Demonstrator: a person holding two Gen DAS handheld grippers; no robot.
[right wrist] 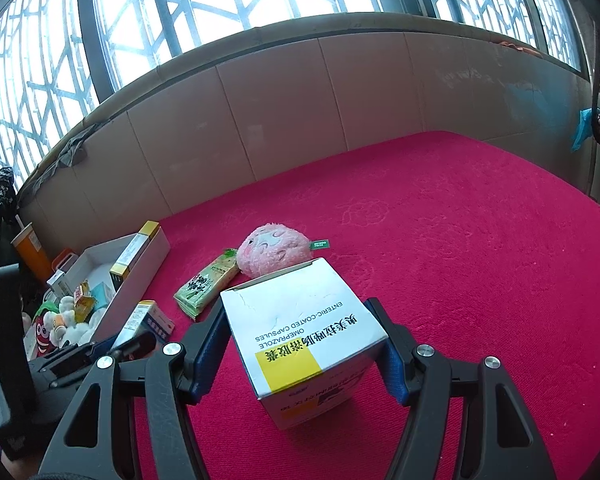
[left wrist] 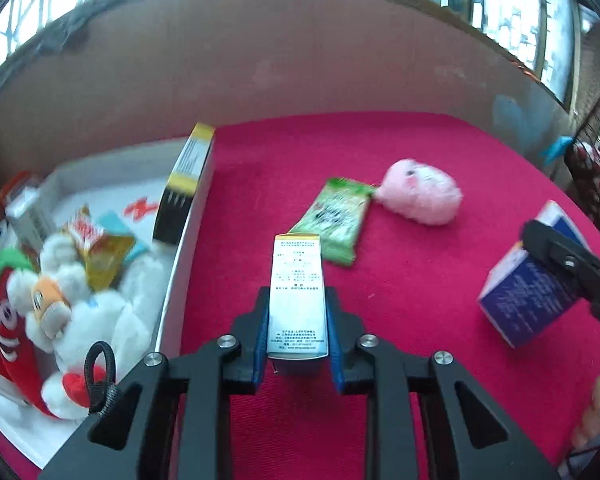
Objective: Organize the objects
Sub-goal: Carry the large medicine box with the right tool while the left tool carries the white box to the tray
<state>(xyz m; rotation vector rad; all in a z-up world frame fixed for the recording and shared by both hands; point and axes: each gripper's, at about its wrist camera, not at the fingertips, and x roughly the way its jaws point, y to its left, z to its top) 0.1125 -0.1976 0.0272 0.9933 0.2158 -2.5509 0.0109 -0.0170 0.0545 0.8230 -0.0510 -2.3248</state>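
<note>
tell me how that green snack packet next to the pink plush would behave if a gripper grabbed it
The green snack packet looks like a thin, flat foil wrapper, so it would probably be light and flex or crinkle under the pads. Its glossy film may be a bit slippery. Lying flat on the red cloth, touching the pink plush, it seems unlikely to roll, but pushing it could nudge the plush.

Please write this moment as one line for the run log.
left tongs: shut on slim white box | right tongs: shut on omeprazole box | loose on red cloth: green packet, pink plush
</note>
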